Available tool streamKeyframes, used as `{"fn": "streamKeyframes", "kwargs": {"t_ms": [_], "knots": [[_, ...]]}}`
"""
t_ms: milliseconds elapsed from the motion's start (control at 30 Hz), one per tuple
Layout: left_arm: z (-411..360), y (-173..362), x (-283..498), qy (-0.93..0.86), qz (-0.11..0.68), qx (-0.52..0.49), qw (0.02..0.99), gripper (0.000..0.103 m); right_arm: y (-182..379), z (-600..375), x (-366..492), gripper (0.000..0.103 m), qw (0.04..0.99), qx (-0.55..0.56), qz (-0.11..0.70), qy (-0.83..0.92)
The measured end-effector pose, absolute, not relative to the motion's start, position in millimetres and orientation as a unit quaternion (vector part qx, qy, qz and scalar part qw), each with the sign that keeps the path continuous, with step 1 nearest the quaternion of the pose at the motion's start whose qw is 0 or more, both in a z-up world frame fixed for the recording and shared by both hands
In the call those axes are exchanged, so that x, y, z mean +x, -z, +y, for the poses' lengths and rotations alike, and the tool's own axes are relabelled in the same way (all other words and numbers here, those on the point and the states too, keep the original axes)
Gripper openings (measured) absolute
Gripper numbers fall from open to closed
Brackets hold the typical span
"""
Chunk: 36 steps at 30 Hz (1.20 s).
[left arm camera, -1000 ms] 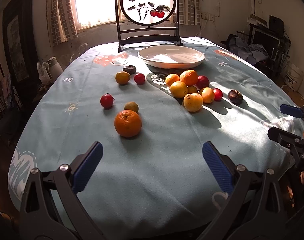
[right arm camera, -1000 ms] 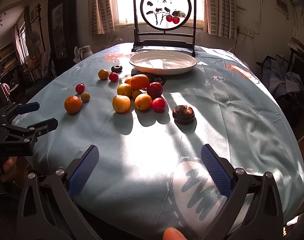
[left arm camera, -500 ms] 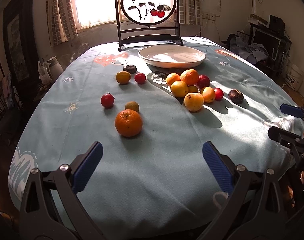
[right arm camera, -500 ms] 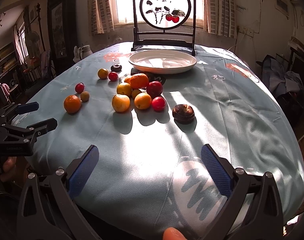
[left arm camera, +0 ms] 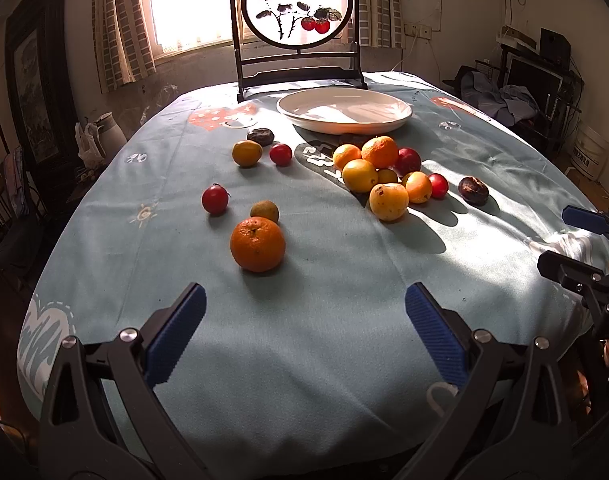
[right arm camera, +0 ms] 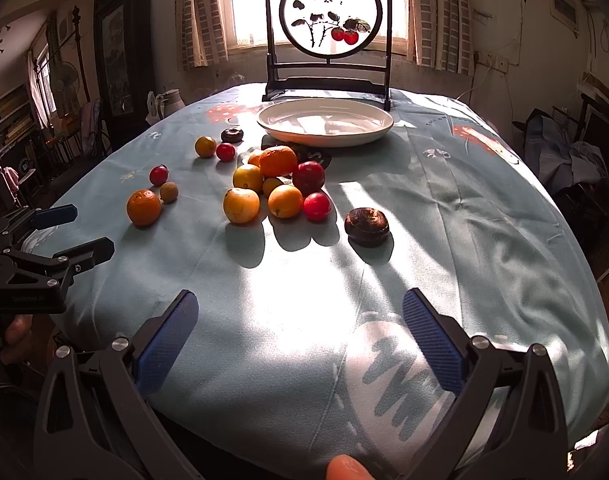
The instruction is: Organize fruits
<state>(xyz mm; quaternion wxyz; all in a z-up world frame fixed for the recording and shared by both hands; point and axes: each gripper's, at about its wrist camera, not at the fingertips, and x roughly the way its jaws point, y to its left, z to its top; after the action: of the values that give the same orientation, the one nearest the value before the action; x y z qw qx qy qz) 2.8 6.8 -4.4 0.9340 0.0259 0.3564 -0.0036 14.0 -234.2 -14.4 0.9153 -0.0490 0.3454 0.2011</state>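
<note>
I am looking over a round table under a soft, faintly wrinkled pale-blue tablecloth [left arm camera: 304, 340] printed with white and red motifs. My left gripper [left arm camera: 304, 332] is hanging low over the near edge with its jaws spread wide and nothing between them; its ribbed blue pads [left arm camera: 175, 332] are facing each other across bare cloth. My right gripper [right arm camera: 300, 332] is sitting the same way, wide apart and empty, above a sunlit patch.

The fruits are lying loose on the cloth, none on the plate [left arm camera: 344, 114], a glossy white shallow dish standing near the far edge in front of a dark wooden screen [left arm camera: 296, 20] with a round painted panel. Being round, the fruits are showing no clear long axis.

In the left view I am counting fourteen pieces. Nearest me is a dimpled large orange [left arm camera: 257, 244], with a small dull greenish fruit [left arm camera: 264, 211] just behind it and a smooth red plum [left arm camera: 215, 199] to its left. Farther back are sitting a yellow-orange fruit [left arm camera: 247, 153], a second red one [left arm camera: 281, 154] and a dark wrinkled one [left arm camera: 260, 136]. The cluster [left arm camera: 384, 176] is holding seven touching fruits, orange, yellow and red. A wrinkled dark-brown fruit [right arm camera: 366, 222], squat and flattened, is lying apart on the right.
</note>
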Motion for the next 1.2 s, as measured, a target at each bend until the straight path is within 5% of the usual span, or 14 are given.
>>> {"fn": "streamKeyframes", "kwargs": {"t_ms": [1200], "knots": [[11.8, 19.5, 2.3, 0.009, 0.367, 0.02, 0.93, 0.101, 19.9, -239.1, 20.1, 0.102, 0.91, 0.003, 0.336, -0.242]]}}
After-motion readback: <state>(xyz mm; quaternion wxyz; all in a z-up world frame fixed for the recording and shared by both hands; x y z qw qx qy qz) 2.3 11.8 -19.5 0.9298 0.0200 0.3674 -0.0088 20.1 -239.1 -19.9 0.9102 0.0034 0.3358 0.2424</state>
